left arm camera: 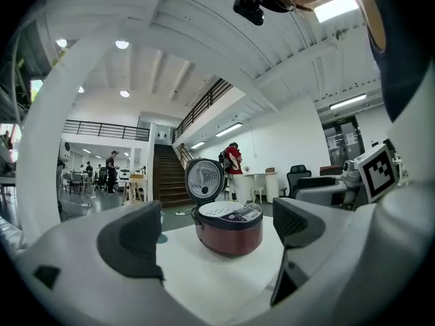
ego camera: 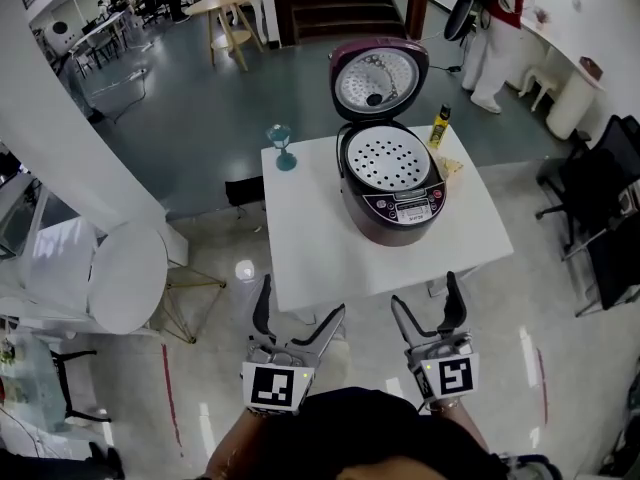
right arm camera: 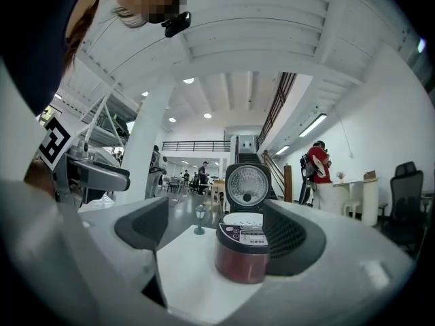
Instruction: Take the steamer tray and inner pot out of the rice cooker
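— Where's the cooker [ego camera: 392, 193]?
— On the white table [ego camera: 320, 243], lid [ego camera: 378, 80] up. The perforated tray [ego camera: 389, 158] sits in its mouth; the pot below can't be seen.
— And the 2 grippers?
— The left gripper [ego camera: 300, 304] and right gripper [ego camera: 424, 293] hang short of the table's near edge, well apart from the cooker. Both have jaws spread wide, with nothing held.
— Anything else?
— A teal lamp figure [ego camera: 283, 146] at the far-left corner and a yellow bottle [ego camera: 440, 124] behind the cooker.

I am holding the left gripper [ego camera: 303, 296] and the right gripper [ego camera: 423, 290] side by side, low and close in front of my body, both pointing forward. Each is standing with its jaws spread wide apart, marker cubes facing upward.
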Tool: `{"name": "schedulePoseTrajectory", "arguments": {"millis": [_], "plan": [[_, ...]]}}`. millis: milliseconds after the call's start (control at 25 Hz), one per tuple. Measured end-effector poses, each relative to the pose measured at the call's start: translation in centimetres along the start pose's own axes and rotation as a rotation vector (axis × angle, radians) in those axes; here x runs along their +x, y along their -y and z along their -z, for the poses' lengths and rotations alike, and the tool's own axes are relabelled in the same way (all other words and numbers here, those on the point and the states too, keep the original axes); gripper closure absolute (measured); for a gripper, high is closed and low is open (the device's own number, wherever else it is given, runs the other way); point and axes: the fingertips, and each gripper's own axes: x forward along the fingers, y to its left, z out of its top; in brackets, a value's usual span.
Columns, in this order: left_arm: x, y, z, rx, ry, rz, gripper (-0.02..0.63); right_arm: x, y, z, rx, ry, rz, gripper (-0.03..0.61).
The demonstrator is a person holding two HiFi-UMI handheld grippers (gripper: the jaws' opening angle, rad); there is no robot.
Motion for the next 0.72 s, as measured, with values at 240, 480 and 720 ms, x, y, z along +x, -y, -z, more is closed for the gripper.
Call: {"name": "schedulePoseTrajectory", "arguments": {"millis": [240,480,720], "plan": [[4.9,-3.7,0.0,-0.017,-0.005,-0.005,0.104,5.4,1.9,0.2,-0.014,-0.012,0.020,0.149],[9.8,-6.1,1.3,-0.004,-0.045,0.021,0.104,9.9,4.3,1.9,-0.066,-0.074,0.036,0.149],[13.2,-7.0,3.7,-0.049,-0.133,0.071,0.104,13.0,5.4,2.1,-0.081,-0.028,0.041,0.149]]}}
